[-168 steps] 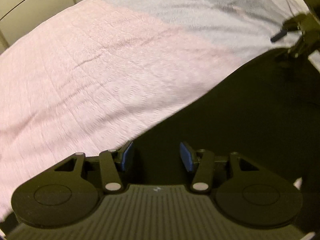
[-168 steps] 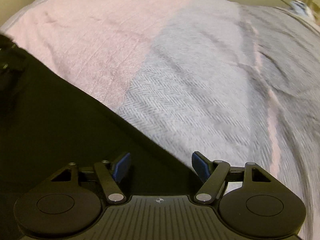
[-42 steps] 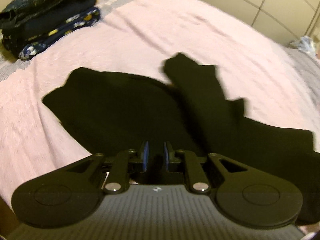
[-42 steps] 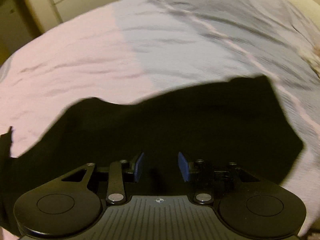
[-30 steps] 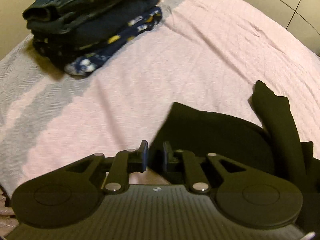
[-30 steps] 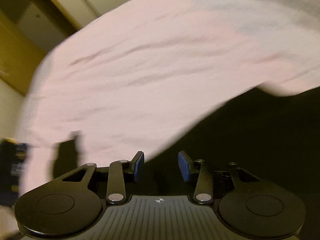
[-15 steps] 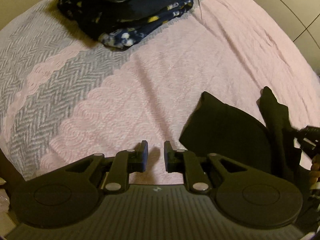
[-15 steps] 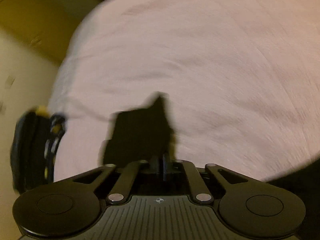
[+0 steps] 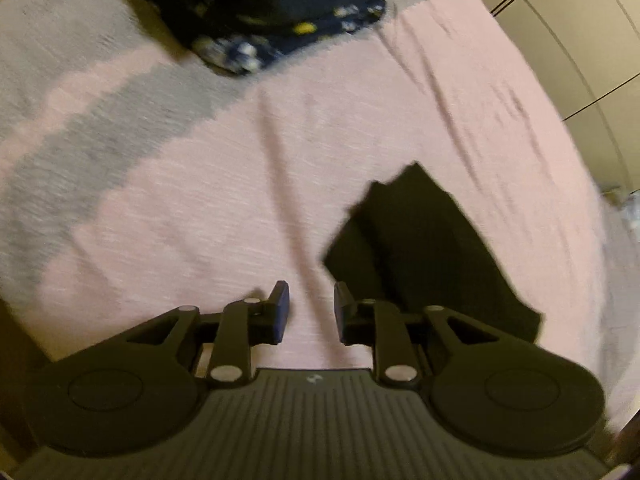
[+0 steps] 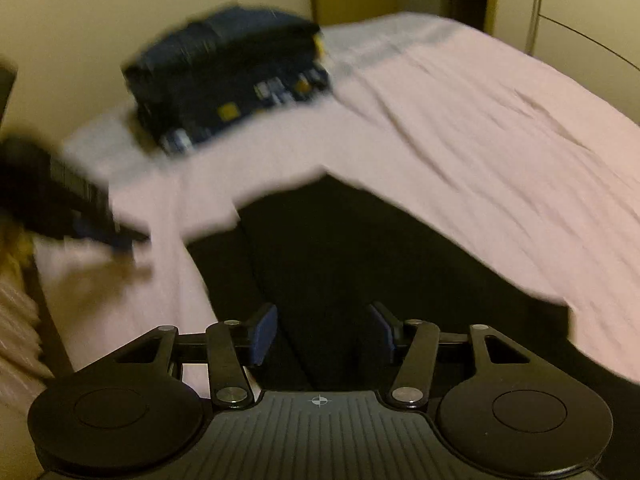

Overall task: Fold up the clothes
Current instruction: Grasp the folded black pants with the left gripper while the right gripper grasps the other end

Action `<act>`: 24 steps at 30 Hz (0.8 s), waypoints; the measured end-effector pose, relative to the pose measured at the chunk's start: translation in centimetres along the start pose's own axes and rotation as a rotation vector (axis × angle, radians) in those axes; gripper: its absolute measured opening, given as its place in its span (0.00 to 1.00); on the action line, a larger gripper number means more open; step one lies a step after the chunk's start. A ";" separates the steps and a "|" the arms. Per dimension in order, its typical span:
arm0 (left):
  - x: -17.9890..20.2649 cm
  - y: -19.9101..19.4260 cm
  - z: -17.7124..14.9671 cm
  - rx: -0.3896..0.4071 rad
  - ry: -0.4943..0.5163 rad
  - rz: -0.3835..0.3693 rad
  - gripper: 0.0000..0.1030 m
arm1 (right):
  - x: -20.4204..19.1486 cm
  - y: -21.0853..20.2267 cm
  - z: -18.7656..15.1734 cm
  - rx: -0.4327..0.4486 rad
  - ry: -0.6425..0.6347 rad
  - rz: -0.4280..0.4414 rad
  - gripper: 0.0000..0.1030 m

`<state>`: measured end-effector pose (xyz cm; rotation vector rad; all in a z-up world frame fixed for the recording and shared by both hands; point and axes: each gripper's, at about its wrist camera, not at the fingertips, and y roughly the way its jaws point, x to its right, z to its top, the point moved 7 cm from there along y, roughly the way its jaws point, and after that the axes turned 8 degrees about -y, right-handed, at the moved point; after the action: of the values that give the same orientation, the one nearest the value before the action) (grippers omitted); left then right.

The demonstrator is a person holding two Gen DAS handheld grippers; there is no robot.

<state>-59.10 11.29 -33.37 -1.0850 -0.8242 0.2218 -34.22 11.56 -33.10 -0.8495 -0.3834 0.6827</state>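
A black garment (image 9: pixel 424 248) lies folded into a long strip on the pink bedspread (image 9: pixel 200 208). In the left wrist view it is just right of my left gripper (image 9: pixel 310 308), which is open, empty and over bare bedspread. In the right wrist view the garment (image 10: pixel 352 248) spreads under and ahead of my right gripper (image 10: pixel 322 332), which is open and empty above it. The left gripper also shows blurred at the left edge of the right wrist view (image 10: pixel 72 208).
A stack of folded dark clothes (image 9: pixel 272 12) sits at the far end of the bed, also in the right wrist view (image 10: pixel 228 72). Cupboard doors (image 9: pixel 580 48) stand to the right. The bed's edge (image 10: pixel 36 292) and a wall are at the left.
My right gripper was shut on the garment's sleeve and has opened, leaving it folded over. My left gripper has opened a little and drawn left off the cloth.
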 end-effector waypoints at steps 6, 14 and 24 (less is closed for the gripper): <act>2.3 3.6 -0.8 -0.053 -0.111 -0.132 0.19 | 0.2 -2.3 -6.7 -0.142 -0.235 -0.192 0.52; 2.8 8.0 -0.5 -0.077 -0.202 -0.135 0.19 | 1.1 -4.2 -11.7 -0.224 -0.210 -0.277 0.52; 4.5 2.8 -0.9 0.112 0.008 -0.240 0.03 | 0.9 -5.7 -11.6 -0.164 -0.264 -0.358 0.06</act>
<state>-54.73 14.43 -33.78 -0.8727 -0.9154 0.0605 -24.74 3.04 -35.67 -0.8188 -0.8173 0.4326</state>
